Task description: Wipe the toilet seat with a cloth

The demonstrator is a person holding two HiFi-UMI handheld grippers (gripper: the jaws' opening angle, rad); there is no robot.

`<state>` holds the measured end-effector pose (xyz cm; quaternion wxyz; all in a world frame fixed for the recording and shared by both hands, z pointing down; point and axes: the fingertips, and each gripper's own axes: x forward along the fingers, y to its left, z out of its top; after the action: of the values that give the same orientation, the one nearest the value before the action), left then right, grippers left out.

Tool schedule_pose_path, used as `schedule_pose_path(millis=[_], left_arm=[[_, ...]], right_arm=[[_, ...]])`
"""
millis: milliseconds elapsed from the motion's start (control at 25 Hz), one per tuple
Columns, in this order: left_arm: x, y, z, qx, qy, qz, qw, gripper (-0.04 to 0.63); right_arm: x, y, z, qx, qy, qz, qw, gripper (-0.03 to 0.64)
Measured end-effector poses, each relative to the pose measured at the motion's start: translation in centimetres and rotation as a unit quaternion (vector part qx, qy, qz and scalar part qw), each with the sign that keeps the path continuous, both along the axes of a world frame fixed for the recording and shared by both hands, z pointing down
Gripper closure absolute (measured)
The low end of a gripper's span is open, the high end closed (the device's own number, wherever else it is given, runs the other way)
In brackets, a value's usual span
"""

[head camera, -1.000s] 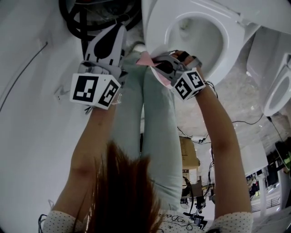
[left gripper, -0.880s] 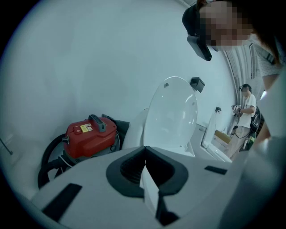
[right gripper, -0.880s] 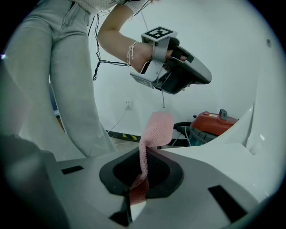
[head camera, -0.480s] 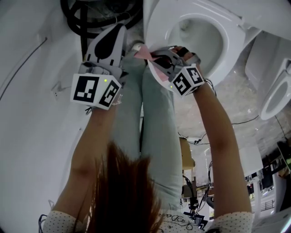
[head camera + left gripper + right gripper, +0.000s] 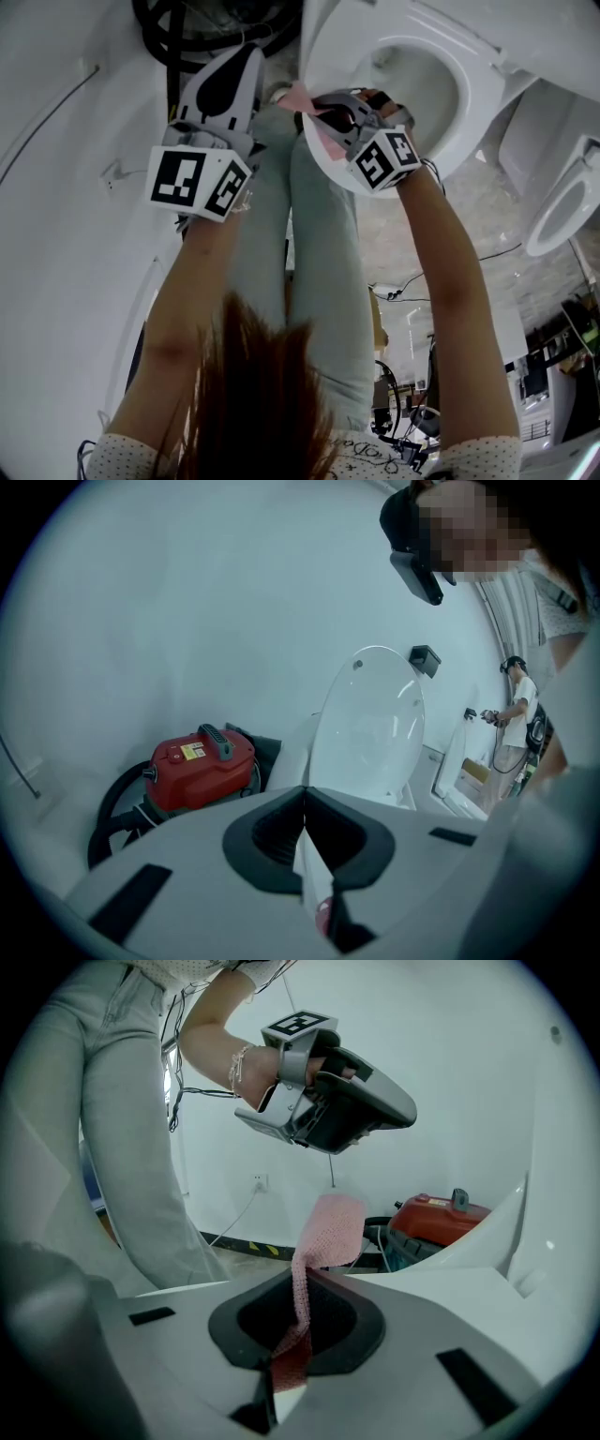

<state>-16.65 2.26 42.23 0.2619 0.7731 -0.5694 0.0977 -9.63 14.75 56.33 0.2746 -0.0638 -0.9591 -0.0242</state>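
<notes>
**Pinching the cloth at the seat's near rim**

Nearest, the left gripper hangs left of the bowl, well apart from it, its jaws pressed together on nothing. The right gripper nips the pink cloth over the near-left rim of the toilet seat. From there the ring curves away ahead and rightward, so the wipe likely falls to the right gripper.
</notes>
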Motion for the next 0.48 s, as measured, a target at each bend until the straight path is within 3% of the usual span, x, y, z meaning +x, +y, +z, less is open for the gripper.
schedule_pose_path(millis=[480], left_arm=[[-0.3,-0.1,0.1,-0.002,0.004,-0.011,0.9999,0.591]], right_arm=[[-0.5,-3.1,-0.2,0.004,-0.006,0.021,1.000,0.591]])
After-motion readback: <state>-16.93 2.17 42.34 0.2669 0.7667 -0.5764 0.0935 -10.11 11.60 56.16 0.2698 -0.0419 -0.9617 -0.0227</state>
